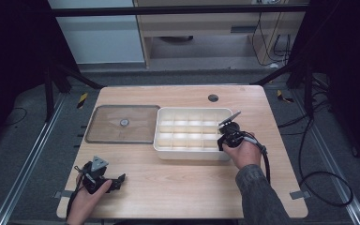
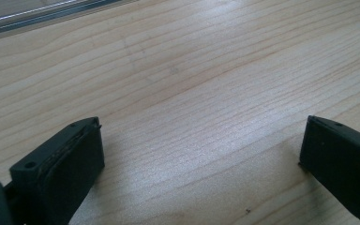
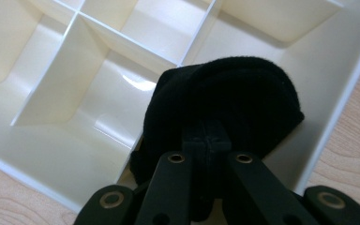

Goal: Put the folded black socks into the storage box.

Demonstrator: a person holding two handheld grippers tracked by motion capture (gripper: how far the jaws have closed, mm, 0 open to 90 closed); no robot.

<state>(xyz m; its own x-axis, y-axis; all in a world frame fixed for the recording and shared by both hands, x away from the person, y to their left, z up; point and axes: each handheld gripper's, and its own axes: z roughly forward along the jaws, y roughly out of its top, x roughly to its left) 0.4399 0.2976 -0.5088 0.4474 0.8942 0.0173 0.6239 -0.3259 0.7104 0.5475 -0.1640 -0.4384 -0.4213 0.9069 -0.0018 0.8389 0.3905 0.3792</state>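
My right tool (image 3: 209,140) is pinching a black cloth (image 3: 225,101), holding it over the near right corner compartment of the cream divided tray (image 1: 164,140). My left tool (image 2: 201,154) rests spread wide on the bare wooden surface (image 2: 192,70), well apart from the tray.

We see a cream-white divided box (image 1: 193,149) at the frame's centre on a pale wood-grain table (image 1: 178,183). A black cloth (image 3: 225,105) sits in the black right gripper (image 3: 211,136). A clear, grey-rimmed lid (image 1: 122,123) lies left.
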